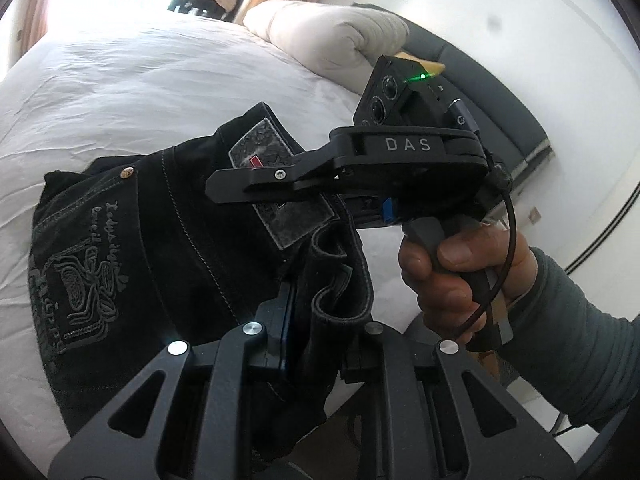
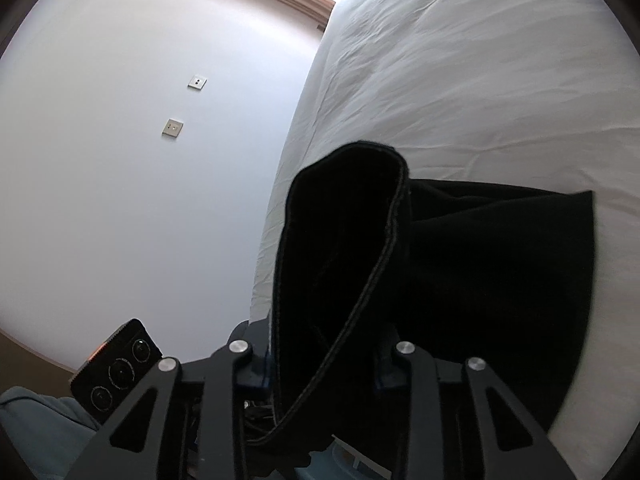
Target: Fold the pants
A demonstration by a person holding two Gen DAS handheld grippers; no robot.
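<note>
Black jeans (image 1: 120, 240) with a stitched back pocket and a grey leather patch hang bunched over the white bed (image 1: 120, 80). My left gripper (image 1: 320, 328) is shut on a thick fold of the jeans near the waistband. A hand (image 1: 440, 272) holds my right gripper (image 1: 212, 190) just in front, its fingers lying across the patch. In the right wrist view, my right gripper (image 2: 324, 344) is shut on a hemmed edge of the jeans (image 2: 480, 260). That fabric stands up as a loop between the jaws, and the rest trails right across the bed (image 2: 480, 80).
A cream pillow (image 1: 328, 36) and a dark headboard (image 1: 480, 80) lie at the far end of the bed. To the left of the bed edge a white wall carries two sockets (image 2: 197, 81). A grey sleeve (image 1: 580, 340) comes in from the right.
</note>
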